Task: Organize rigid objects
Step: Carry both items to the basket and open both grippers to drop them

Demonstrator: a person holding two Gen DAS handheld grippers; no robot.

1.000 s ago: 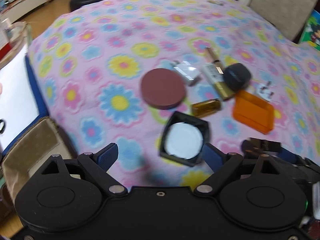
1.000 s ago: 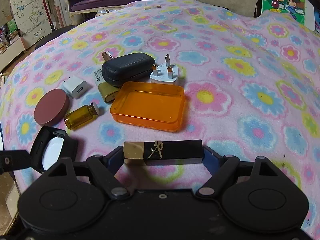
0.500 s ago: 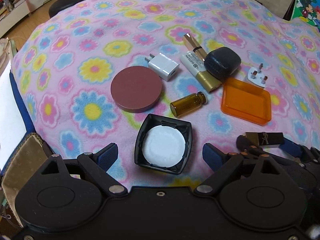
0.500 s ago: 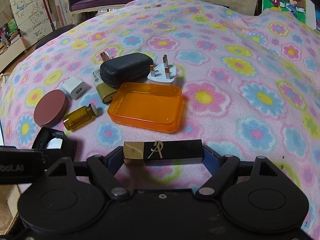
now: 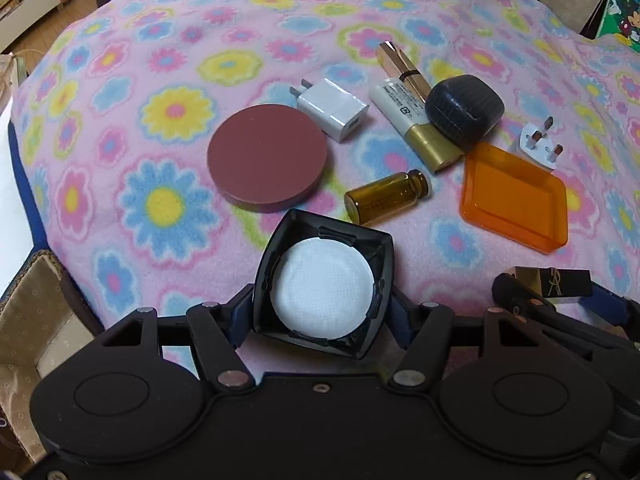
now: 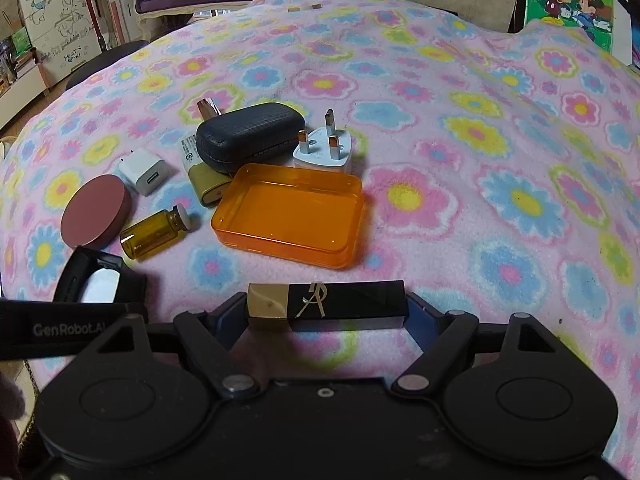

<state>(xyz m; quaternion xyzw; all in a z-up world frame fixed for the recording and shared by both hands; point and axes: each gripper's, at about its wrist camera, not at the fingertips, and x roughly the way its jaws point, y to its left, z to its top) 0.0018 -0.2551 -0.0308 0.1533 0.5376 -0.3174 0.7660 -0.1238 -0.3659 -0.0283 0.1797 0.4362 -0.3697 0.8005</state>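
A black square compact case point(image 5: 340, 236) with a white round pad inside lies open on the flowered blanket. My left gripper point(image 5: 320, 314) straddles it; its jaws are closing and the pads touch the case's two sides. The same case point(image 6: 100, 276) shows at the lower left of the right wrist view. My right gripper point(image 6: 326, 314) is shut on a black and gold lipstick point(image 6: 344, 304), held crosswise just above the blanket. An orange tray point(image 6: 288, 208) lies empty just beyond the lipstick. That lipstick point(image 5: 552, 284) also shows at the right of the left wrist view.
Beyond the compact lie a maroon round disc point(image 5: 268, 156), an amber vial point(image 5: 384, 196), a white charger point(image 5: 332, 108), a white and gold tube point(image 5: 412, 120), a dark oval case point(image 5: 464, 108) and a white plug point(image 5: 538, 144). The blanket's edge and a beige bag point(image 5: 32, 320) are at the left.
My left gripper came down over the compact case and its fingers moved in from wide apart to the case's sides. The right gripper and its lipstick kept still.
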